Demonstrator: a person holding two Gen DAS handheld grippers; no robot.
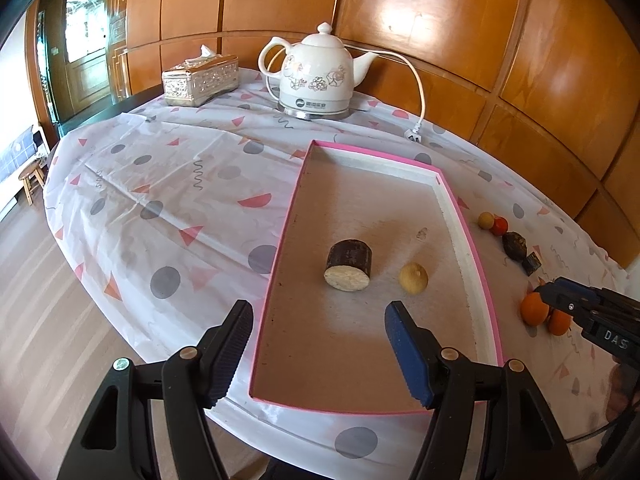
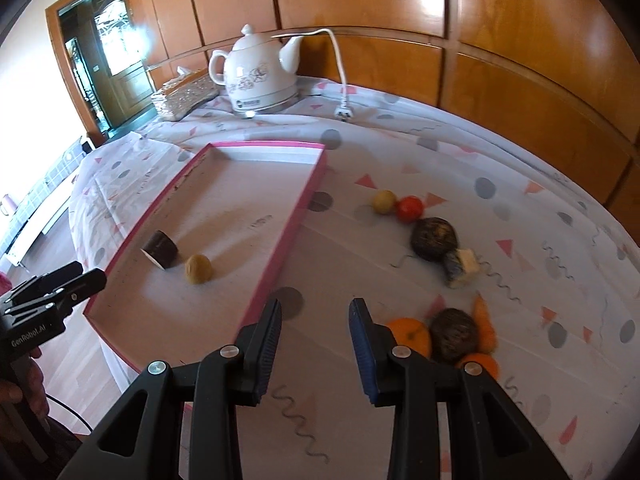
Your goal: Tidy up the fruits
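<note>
"DAS" stands in raised letters on the black body of the right gripper where it enters the left wrist view, and "GenRobot.AI" is printed in white on the black body of the left gripper seen from the right wrist view. The white ceramic electric kettle with a flower pattern carries a dark round logo and a line of small characters on its base, too small to read.

The shallow rectangular tray with a pink rim and a pale board floor lies on the desk covered by a white cloth with grey dots and pink shapes. Inside it are two things, just beside each other: a short dark-skinned cane section with a pale cut face and a small round tan fruit.

Outside the tray, on the cloth to its right, lie a small yellow ball-shaped fruit touching a small red fruit, a dark round fruit, a second short cane piece, another dark round fruit, two oranges and an orange carrot-like piece.

The left gripper's jaws stand wide with nothing between them, over the tray's near end. The right gripper's jaws stand narrowly apart and empty, above the cloth just beside the oranges
</note>
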